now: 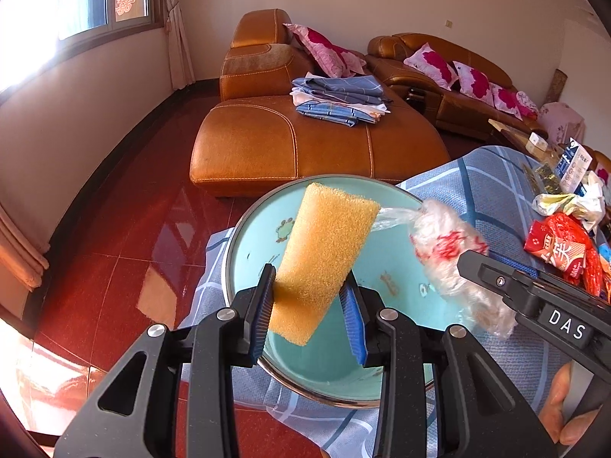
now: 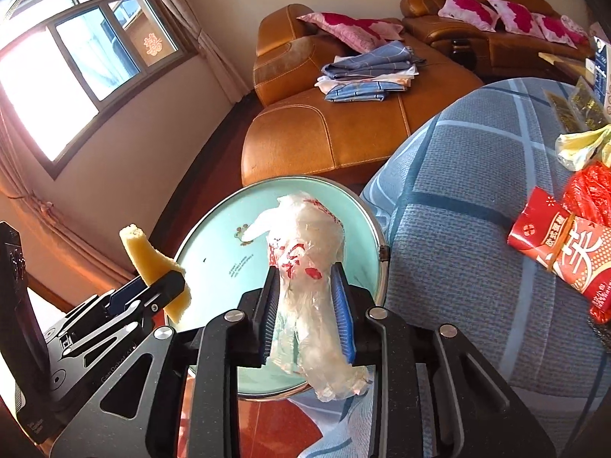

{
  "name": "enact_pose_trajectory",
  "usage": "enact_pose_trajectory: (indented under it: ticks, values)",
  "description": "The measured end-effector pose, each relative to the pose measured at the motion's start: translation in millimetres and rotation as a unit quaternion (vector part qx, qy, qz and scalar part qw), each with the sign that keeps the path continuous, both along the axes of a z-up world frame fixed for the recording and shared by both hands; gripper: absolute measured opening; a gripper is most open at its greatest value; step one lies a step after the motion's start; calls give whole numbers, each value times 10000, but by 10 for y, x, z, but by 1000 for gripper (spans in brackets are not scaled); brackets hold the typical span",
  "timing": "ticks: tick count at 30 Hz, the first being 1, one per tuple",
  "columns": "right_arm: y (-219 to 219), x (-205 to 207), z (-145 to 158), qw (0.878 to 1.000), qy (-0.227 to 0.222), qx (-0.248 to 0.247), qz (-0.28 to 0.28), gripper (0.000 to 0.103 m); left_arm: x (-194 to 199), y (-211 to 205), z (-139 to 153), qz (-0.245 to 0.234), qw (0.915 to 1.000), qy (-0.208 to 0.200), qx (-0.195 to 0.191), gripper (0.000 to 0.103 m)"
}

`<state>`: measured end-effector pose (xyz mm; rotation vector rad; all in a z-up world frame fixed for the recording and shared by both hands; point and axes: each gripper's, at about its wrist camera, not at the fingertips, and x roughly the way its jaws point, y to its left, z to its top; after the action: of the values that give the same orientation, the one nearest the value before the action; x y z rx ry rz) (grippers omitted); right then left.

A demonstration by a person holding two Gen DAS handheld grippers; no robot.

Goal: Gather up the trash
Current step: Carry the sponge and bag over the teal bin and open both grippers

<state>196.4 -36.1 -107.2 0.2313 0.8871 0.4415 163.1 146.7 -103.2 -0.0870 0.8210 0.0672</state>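
My left gripper [image 1: 311,305] pinches the yellow sponge [image 1: 320,263] at frame centre above the blue basin [image 1: 252,229]; my right gripper [image 2: 305,313] has its pads against the crumpled plastic bag [image 2: 305,267], mid-frame over the basin too.

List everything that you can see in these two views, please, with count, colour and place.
basin: one, light blue, on cloth edge
sponge: one, yellow, over basin
bag: one, clear with red print, over basin
cloth: one, blue checked, under basin
wrappers: several, mostly red, on cloth, right
sofa: one, brown, behind
pillows: several, pink, on sofa
sheets: one stack, blue and white, on sofa
window: one, left
left gripper: black, shut on sponge
right gripper: black, bag between jaws
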Motion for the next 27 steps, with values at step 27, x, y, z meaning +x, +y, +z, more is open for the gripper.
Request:
enact_pose_trajectory:
  ticks: [27]
  values:
    - [-853,-517,246,9936,-481,-305,-975,43,-194,-463,118,-251,9994,-140,182,65]
